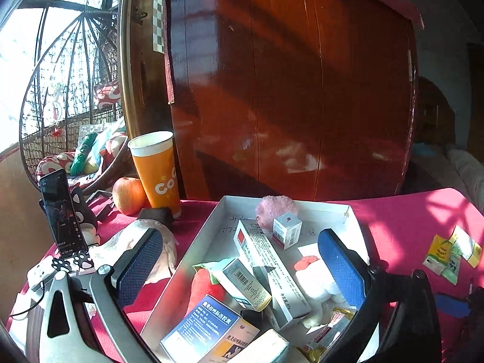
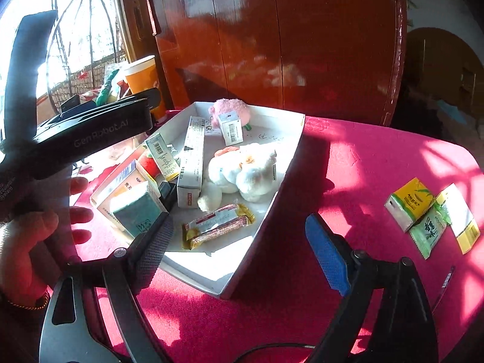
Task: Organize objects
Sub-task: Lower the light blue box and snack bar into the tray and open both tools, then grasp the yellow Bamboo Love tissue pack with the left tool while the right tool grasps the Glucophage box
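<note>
A white tray (image 1: 208, 224) (image 2: 290, 151) on the red tablecloth holds several medicine boxes (image 1: 269, 257) (image 2: 193, 154), a white plush toy (image 2: 242, 169), a pink plush (image 1: 275, 208) (image 2: 230, 109), a red plush (image 1: 202, 287) and a yellow snack packet (image 2: 217, 227). My left gripper (image 1: 239, 260) is open and empty, hovering over the tray's near part; it also shows at the left of the right wrist view. My right gripper (image 2: 239, 242) is open and empty above the tray's near right corner. Loose yellow and green sachets (image 2: 423, 214) (image 1: 447, 254) lie on the cloth to the right.
An orange paper cup (image 1: 157, 172), an apple (image 1: 128, 195), a phone on a cat stand (image 1: 60, 211) and crumpled tissue (image 1: 133, 239) sit left of the tray. A tall wooden cabinet (image 1: 287, 90) stands behind the table. A pen (image 2: 444, 287) lies near the right edge.
</note>
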`<state>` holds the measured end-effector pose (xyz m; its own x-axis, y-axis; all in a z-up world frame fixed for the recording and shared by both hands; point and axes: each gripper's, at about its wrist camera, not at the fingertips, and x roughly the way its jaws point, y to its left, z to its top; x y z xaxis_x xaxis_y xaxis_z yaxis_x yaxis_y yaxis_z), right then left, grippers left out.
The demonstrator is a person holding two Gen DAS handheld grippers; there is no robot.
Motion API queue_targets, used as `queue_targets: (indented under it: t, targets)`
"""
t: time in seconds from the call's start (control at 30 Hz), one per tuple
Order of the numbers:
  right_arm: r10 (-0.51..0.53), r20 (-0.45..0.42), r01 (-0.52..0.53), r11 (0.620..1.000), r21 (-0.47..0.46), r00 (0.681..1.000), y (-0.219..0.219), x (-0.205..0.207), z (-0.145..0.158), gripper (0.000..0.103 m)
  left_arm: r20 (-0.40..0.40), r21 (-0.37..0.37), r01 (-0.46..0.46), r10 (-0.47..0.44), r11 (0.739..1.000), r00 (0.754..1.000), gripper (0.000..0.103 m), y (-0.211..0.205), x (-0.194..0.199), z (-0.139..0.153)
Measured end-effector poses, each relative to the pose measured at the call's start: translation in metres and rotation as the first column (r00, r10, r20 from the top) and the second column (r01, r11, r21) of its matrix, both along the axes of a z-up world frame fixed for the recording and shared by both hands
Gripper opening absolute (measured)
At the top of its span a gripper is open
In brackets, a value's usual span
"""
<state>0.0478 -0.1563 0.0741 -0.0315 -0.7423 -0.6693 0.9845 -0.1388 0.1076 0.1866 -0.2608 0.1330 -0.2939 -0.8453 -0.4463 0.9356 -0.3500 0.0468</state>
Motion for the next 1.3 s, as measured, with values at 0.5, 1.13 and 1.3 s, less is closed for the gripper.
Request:
queue_targets:
  t: [0.5,1.13,1.3]
  targets:
    - [-0.068,0.031,0.069,0.997,-0.035,0.997,0.037,-0.031,0.007,0.090,0.017,-0.011,0.132,-0.132,0.991,0.991,0.103,0.045,-0.048,0.011]
    - [-0.374,-0.110,0.379,0.925,0.028,0.921,0.110,-0.286,-0.010,0.089,0.062,0.247,0.468,-0.496,0.848,0.866,0.103,0.079,-0.172,-0.047]
    - [-0.232,-0.189,0.255,0.961,0.105,0.954,0.099,-0.308,-0.041,0.089,0.121,0.288,0.548,-0.598,0.785,0.792,0.103,0.078,-0.227,-0.068]
